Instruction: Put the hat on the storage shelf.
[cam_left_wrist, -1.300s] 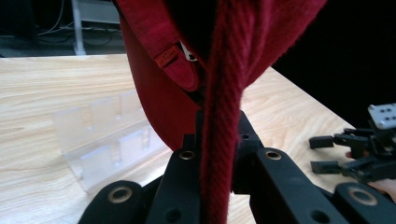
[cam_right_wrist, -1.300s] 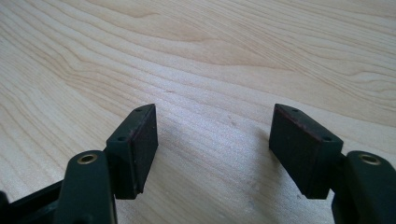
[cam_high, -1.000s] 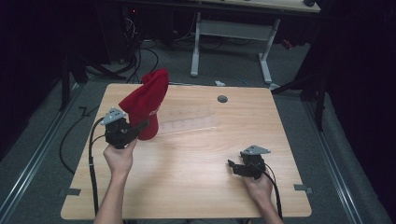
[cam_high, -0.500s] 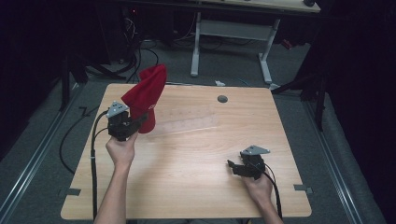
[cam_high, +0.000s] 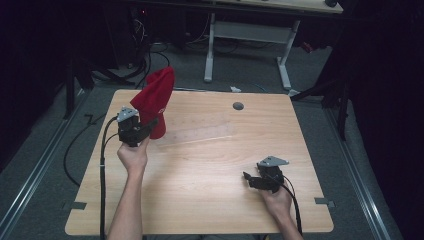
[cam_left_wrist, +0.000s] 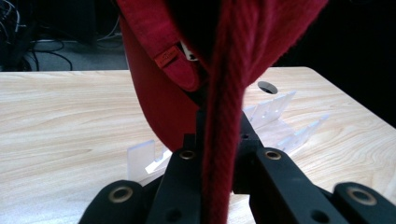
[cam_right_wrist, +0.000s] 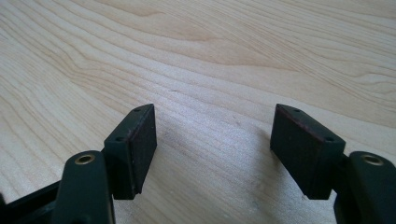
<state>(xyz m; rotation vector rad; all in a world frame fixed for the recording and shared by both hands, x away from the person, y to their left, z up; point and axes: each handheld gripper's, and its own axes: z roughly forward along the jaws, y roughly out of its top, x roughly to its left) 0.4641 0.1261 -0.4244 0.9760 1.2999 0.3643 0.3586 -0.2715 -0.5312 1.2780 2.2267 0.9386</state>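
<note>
Red fabric pinched between 2 black jaws: left gripper (cam_left_wrist: 219, 163) clamped on a folded edge of 1 red cap (cam_high: 154, 100), seen up close in the left gripper view as a ribbed band running straight down between the jaws. Cap body (cam_left_wrist: 163, 93) hanging just beyond the jaw tips, with a small red tab stitched near its rim. Behind and below the cap, 1 clear plastic rack (cam_left_wrist: 275, 116) lying flat on the wooden table (cam_left_wrist: 60, 116), its upright fins just past the fingertips. Farther out, 1 round dark hole (cam_left_wrist: 267, 87) in the tabletop.

From the high view: left gripper (cam_high: 148, 125) raised above the table's left part, held by 1 hand (cam_high: 132, 155), cap standing up over it and reaching toward the far edge. Clear rack (cam_high: 200, 132) faintly visible just right of the cap. 1 black cable trailing from the gripper down the table's left side.

Right gripper (cam_right_wrist: 215, 149) with its 2 jaws spread wide apart, holding nothing, bare wood grain between and beyond the pads (cam_right_wrist: 142, 149). Seen from the high view, right gripper (cam_high: 250, 180) low at the table's near right part, well apart from the cap, a grey 3-cornered plate on top, held by the other hand (cam_high: 277, 202).
</note>
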